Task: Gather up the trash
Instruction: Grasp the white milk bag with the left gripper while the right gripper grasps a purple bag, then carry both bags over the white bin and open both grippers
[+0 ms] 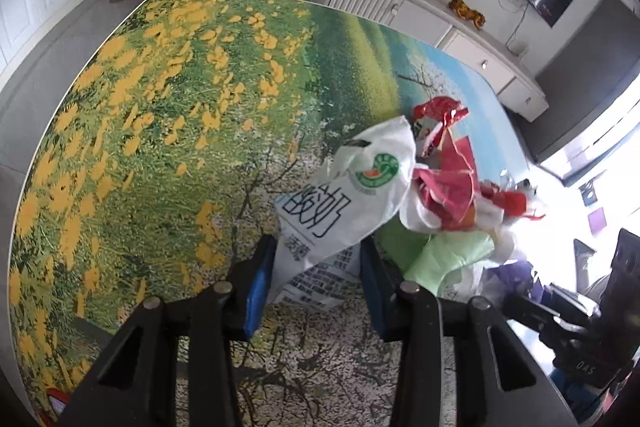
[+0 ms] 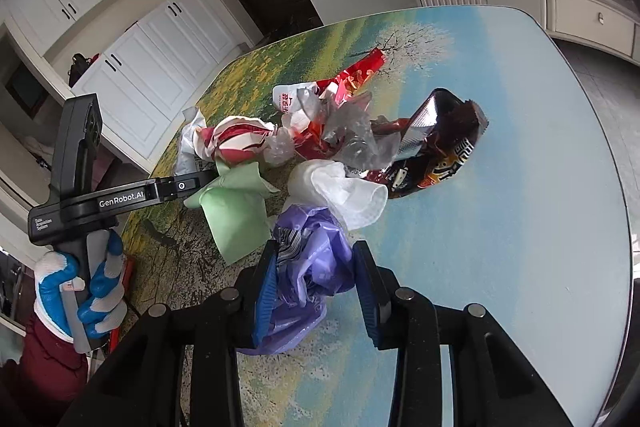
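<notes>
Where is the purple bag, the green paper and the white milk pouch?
purple bag [image 2: 316,267]: right wrist view, on its crumpled middle between the fingers.
green paper [image 2: 236,215]: right wrist view, on its flat middle.
white milk pouch [image 1: 340,211]: left wrist view, on its black lettering.

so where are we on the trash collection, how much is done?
Done: litter looks gathered into one pile on the table.
In hand: left gripper around the white yogurt pouch; right gripper around the purple bag.
Left: red wrappers, green paper, dark snack bag.
</notes>
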`<state>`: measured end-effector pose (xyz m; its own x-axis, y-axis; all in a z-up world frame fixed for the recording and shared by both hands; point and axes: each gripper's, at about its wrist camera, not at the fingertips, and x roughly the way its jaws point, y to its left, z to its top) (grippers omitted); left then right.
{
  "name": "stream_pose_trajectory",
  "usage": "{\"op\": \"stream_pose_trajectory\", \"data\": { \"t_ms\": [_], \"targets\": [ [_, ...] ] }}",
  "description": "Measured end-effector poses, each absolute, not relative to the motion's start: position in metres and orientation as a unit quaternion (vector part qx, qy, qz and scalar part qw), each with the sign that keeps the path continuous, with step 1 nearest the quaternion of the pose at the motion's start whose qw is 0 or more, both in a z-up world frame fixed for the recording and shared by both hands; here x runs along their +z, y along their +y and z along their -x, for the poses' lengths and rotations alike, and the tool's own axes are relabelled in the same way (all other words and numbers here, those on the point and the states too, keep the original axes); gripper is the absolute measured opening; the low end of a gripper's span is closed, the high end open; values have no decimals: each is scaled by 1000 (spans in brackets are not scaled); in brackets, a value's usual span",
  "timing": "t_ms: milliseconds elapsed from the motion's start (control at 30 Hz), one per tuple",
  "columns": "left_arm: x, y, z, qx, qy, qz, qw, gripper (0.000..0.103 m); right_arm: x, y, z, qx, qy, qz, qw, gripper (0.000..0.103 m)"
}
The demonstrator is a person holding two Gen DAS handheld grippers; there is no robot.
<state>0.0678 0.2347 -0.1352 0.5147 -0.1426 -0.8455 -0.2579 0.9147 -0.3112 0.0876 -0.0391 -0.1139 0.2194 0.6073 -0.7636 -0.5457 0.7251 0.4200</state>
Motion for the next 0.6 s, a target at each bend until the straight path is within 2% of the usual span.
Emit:
{"op": "stream_pose_trajectory", "data": {
  "t_ms": [167,600],
  "targets": [
    [-128,237,-59,47,478,210,852,33,-109,-44,-84,370,498,-36,784,34],
    [-56,220,-34,24,402,195,894,32,-74,-75,-69,368,451,-66,811,33]
  ]
}}
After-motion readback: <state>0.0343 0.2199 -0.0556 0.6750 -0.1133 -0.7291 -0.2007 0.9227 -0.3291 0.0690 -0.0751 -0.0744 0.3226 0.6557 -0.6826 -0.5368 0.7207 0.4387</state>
